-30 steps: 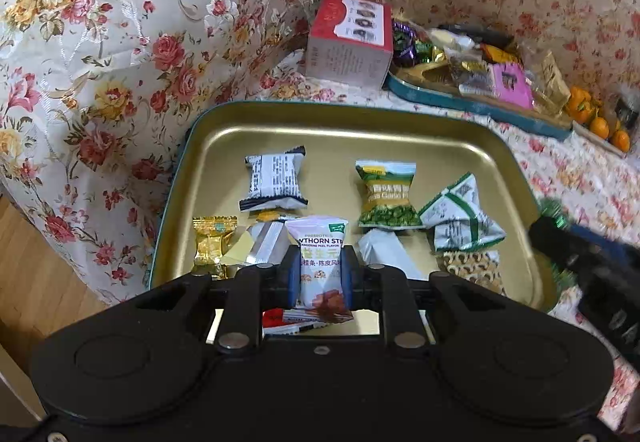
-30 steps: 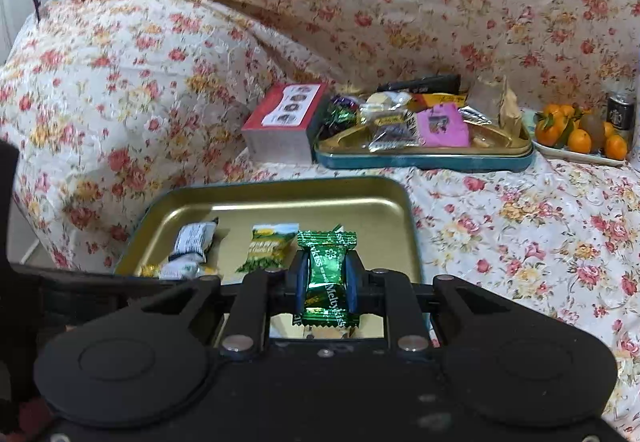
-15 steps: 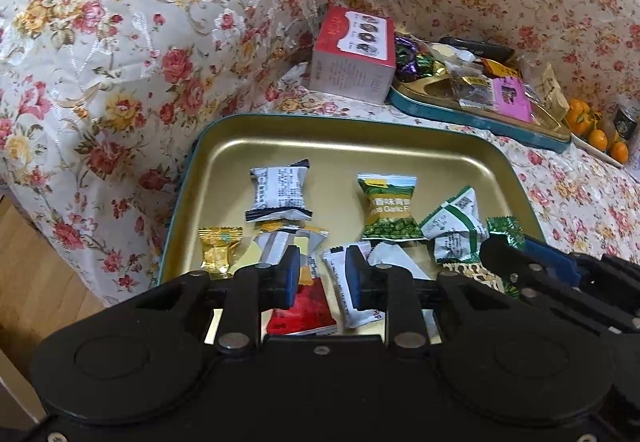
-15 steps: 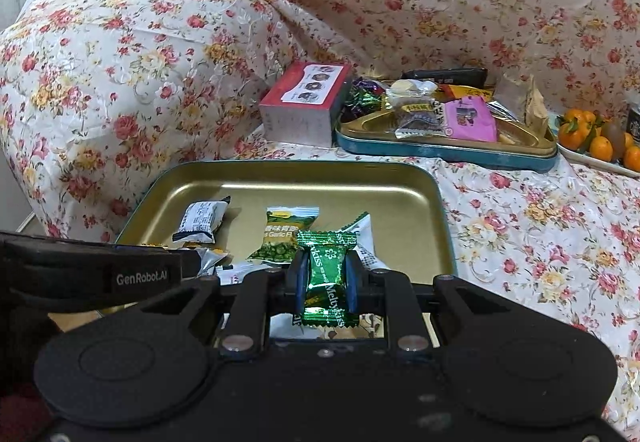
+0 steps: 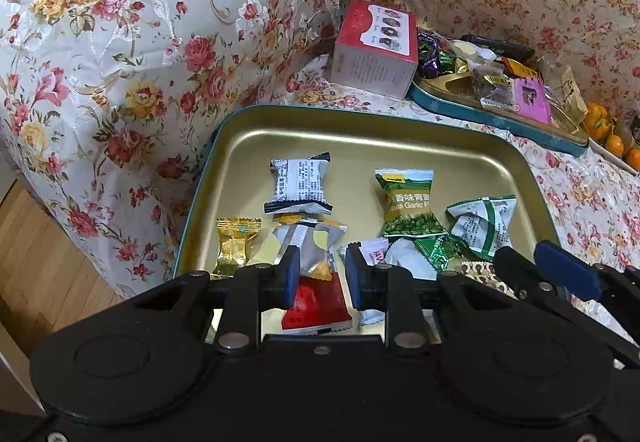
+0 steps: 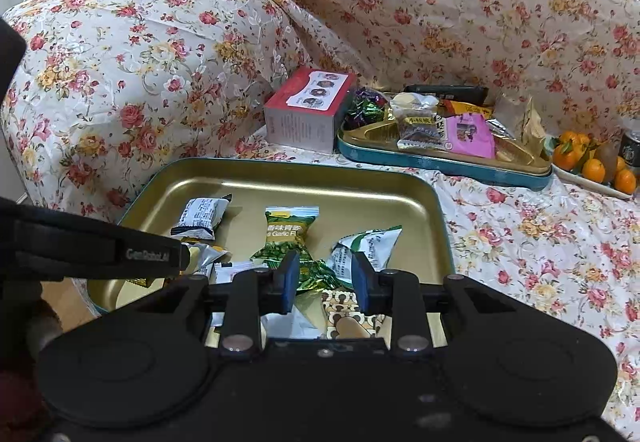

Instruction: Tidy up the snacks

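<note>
— Snacks lie in a heap in the gold tray on the flowery sofa cover. See the green candy? It lies on the pile in the tray, just in front of the right gripper.

— Is the right gripper holding it?

— No. Its fingers have just been opening, and now they stand a little apart with nothing pinched between them. The candy lies flat past the blue pads.

— And the left gripper?

— Its fingers are a little apart too, and they hold nothing. Under the gap lie a red packet and a silver and yellow packet.

— What else is in the tray?

— A green pea packet in the middle, a white and black packet to its left, a gold candy near the left edge, a white and green packet on the right, and a brown patterned packet close to the near edge.

— And behind the tray?

— A red and white box stands beside a second tray full of more snacks. Past that, some oranges sit on a plate.
</note>
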### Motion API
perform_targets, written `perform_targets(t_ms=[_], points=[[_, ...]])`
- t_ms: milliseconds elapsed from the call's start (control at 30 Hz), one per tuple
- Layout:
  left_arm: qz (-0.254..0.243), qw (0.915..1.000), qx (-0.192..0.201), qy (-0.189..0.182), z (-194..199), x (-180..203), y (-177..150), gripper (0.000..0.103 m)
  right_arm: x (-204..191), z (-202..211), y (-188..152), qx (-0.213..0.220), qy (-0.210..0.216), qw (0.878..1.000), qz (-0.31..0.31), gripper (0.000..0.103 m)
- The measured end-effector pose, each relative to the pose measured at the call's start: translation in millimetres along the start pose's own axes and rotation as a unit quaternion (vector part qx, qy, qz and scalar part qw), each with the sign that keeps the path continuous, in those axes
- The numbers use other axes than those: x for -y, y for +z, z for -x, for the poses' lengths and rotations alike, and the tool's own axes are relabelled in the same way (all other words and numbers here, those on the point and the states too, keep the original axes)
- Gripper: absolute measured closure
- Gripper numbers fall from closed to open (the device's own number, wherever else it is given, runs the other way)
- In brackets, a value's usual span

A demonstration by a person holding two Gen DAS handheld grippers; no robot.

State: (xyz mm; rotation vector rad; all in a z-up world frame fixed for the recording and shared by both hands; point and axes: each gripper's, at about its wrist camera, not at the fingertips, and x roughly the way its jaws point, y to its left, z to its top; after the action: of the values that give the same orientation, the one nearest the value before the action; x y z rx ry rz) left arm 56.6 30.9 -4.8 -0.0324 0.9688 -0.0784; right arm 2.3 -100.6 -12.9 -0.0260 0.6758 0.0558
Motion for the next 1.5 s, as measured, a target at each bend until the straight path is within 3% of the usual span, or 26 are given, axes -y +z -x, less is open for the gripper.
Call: perform_targets(t_ms=[367,1500], points=[[-0.003,1.0000,0.001,0.003,1,2,0,0.068,10,10,-6,-0.008,-0.028,0.999,-0.021,0.069],[-0.012,0.9999,-0.001,0.008,1,4,0,0.068,13,10,-7,-0.022,-0.027,0.998,-0.048,0.068]])
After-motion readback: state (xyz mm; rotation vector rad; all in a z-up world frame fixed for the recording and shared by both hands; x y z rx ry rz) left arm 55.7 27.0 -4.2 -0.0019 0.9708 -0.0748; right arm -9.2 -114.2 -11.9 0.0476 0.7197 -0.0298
